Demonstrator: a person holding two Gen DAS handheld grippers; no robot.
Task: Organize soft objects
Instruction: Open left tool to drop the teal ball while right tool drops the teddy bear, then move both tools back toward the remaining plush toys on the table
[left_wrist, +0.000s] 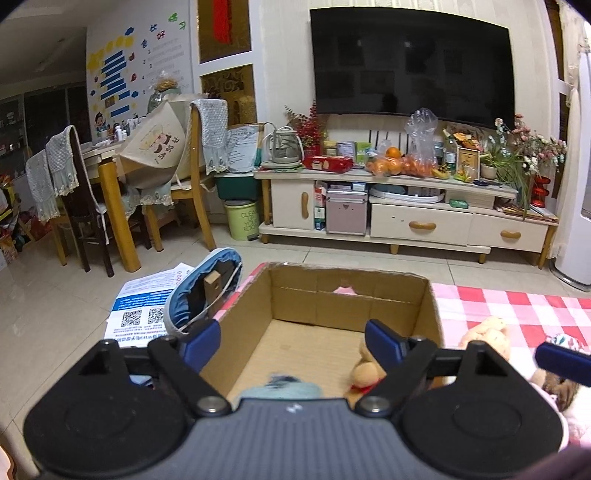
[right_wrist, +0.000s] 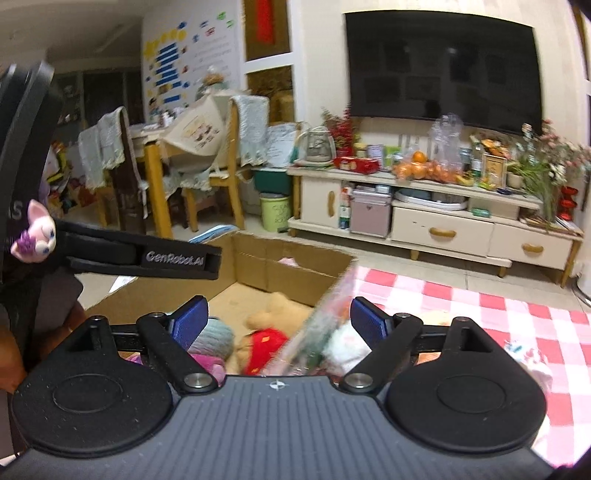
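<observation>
Warm dim indoor light, fisheye-bent edges, dark corners — right wrist view motion-blurred

Blurred streaky item (right_wrist: 325, 325) btwn right fingers (right_wrist: 369, 320), unidentifiable.

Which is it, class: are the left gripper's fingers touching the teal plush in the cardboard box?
Apart. The left wrist view shows the left gripper open, its fingers clear of the teal plush in the cardboard box.

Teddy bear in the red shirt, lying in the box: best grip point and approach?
Grip the teddy bear across its red-shirted torso, coming from above through the cardboard box's open top. It lies on the box floor beside the teal yarn ball; the walls block side approaches. The torso looks its bulkiest, softest part.
</observation>
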